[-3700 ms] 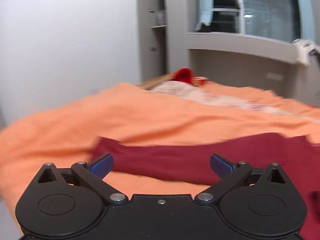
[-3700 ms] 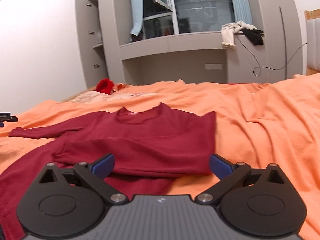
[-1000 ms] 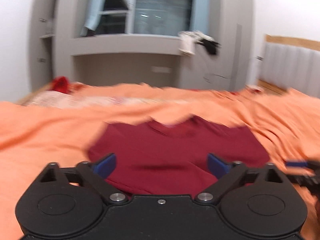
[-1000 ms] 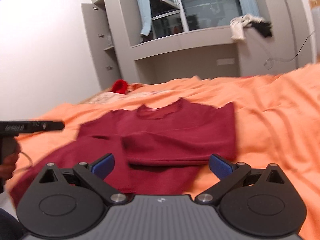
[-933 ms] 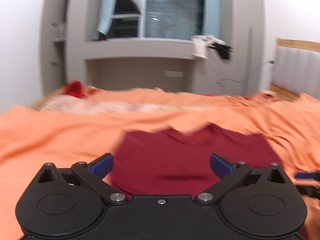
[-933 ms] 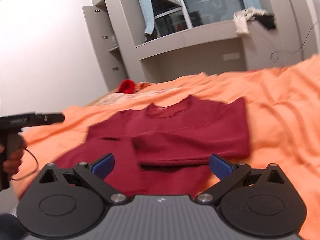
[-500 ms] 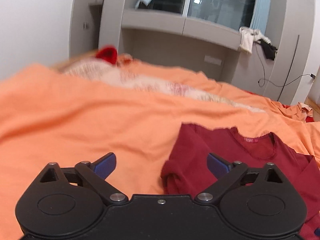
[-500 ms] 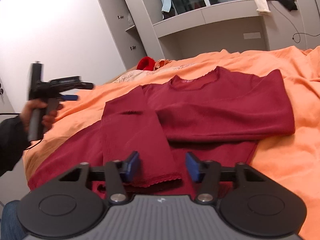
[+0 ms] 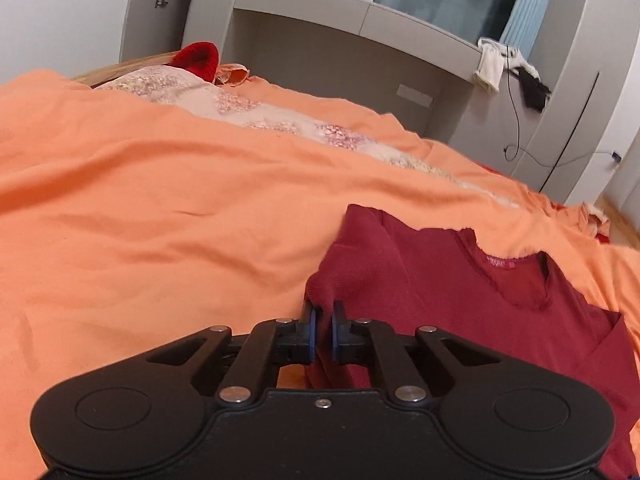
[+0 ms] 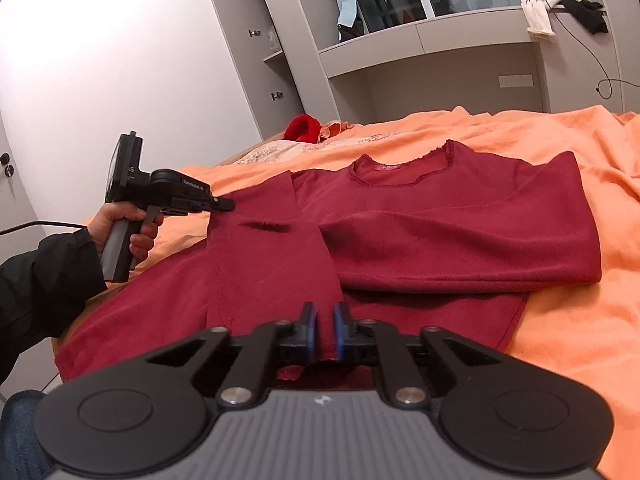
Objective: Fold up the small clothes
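A dark red long-sleeved top (image 10: pixel 440 220) lies on the orange bedspread (image 10: pixel 560 320), its right sleeve folded across the chest and its left sleeve laid down the body. My left gripper (image 9: pixel 321 322) is shut on the top's left shoulder fold (image 9: pixel 332 284); it also shows in the right wrist view (image 10: pixel 224 204), at the top's left edge. My right gripper (image 10: pixel 323 326) is shut on the left sleeve's cuff end (image 10: pixel 296 292) near the hem. The collar with a pink label (image 9: pixel 500 262) lies to the right of the left gripper.
A red item (image 9: pixel 198 58) and a pale patterned blanket (image 9: pixel 240 108) lie at the far side of the bed. Grey cabinets and a window ledge (image 10: pixel 420 44) with hanging clothes (image 10: pixel 540 12) stand behind. A cable (image 9: pixel 516 120) hangs down the wall.
Both grippers were open and have shut on the top. The left one moved to the left shoulder. The right one moved down to the sleeve cuff near the hem.
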{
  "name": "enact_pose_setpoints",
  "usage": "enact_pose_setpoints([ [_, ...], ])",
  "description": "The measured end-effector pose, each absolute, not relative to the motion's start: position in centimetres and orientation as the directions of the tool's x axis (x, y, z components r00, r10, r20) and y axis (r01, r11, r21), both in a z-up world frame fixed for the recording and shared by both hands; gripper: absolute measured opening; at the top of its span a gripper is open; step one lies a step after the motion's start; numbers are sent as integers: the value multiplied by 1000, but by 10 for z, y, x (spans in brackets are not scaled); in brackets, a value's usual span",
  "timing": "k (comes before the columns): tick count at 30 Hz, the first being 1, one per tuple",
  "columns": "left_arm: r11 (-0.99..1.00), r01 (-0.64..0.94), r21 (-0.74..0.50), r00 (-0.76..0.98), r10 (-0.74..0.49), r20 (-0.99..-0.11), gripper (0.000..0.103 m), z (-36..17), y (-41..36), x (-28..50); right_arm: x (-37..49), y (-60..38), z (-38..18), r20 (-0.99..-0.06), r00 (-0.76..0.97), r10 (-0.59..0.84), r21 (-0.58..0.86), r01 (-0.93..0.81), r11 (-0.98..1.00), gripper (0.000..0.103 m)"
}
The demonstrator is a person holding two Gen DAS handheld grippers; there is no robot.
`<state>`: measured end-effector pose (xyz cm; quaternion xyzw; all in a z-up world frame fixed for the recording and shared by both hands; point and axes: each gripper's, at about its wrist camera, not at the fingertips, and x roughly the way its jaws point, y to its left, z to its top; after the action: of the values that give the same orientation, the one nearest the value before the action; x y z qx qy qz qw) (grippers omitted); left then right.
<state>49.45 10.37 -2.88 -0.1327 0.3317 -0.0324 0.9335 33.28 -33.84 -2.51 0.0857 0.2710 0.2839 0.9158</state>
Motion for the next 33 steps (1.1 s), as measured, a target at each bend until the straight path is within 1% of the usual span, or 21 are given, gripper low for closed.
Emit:
enact_pose_setpoints([
  [3,967,-87,-241,729,-102,-677,7,-45,103,505,333,-332,-26,-462,688,559,285,-482,829,7],
  [6,958,-106,-267,734,-106,-671,9,-50,105,503,330,-326,-26,-471,692,547,247,-492,835,7],
  [7,958,-101,-270,736,-111,-668,16,-48,105,501,329,-327,-26,-468,694,548,246,-493,834,7],
  [8,958,-105,-268,739,-105,-666,24,-44,106,499,328,-328,-26,-466,694,550,249,-493,834,12],
  [9,959,-112,-261,743,-94,-663,28,-41,106,496,328,-329,-26,-465,693,551,253,-493,833,16],
  [10,960,-105,-258,748,-95,-657,39,-36,106,492,327,-331,-26,-462,695,550,256,-489,834,18],
  [11,962,-93,-256,756,-98,-647,51,-31,106,486,326,-333,-26,-458,698,551,261,-487,834,28],
  [12,965,-86,-250,765,-97,-637,56,-26,105,480,325,-335,-26,-454,699,553,266,-486,833,40],
  [13,968,-83,-236,776,-86,-625,67,-20,103,472,323,-337,-25,-447,703,553,266,-486,832,45],
  [14,971,-78,-225,785,-79,-614,76,-14,102,464,321,-339,-23,-440,711,548,263,-481,836,53],
  [15,974,-70,-216,795,-76,-602,80,-9,101,456,318,-341,-22,-436,718,543,259,-477,840,60],
  [16,976,-61,-209,805,-75,-588,88,-3,100,445,314,-344,-20,-432,727,533,253,-470,846,63],
  [18,979,-32,-202,828,-87,-554,95,9,97,421,302,-350,-16,-404,758,512,236,-454,859,79],
  [19,981,-17,-196,839,-93,-536,100,15,95,407,295,-354,-15,-384,776,501,230,-446,865,85],
  [20,983,-4,-184,849,-94,-520,102,21,94,391,287,-357,-15,-370,795,482,225,-427,876,94],
  [22,985,35,-169,865,-115,-489,102,30,93,359,270,-364,-15,-370,807,460,225,-402,887,96],
  [24,984,71,-161,866,-141,-480,102,35,92,331,251,-372,-19,-378,816,437,232,-373,898,102],
  [25,983,87,-159,863,-154,-480,102,35,92,316,241,-376,-21,-383,819,427,234,-361,903,102],
  [28,982,114,-153,851,-176,-494,102,28,90,279,216,-386,-23,-399,826,399,225,-333,915,103],
  [31,980,121,-158,827,-188,-530,102,13,89,252,196,-391,-23,-402,821,406,258,-323,910,102],
  [33,979,124,-164,805,-196,-560,102,3,88,240,186,-388,-23,-408,815,412,279,-318,906,92],
])
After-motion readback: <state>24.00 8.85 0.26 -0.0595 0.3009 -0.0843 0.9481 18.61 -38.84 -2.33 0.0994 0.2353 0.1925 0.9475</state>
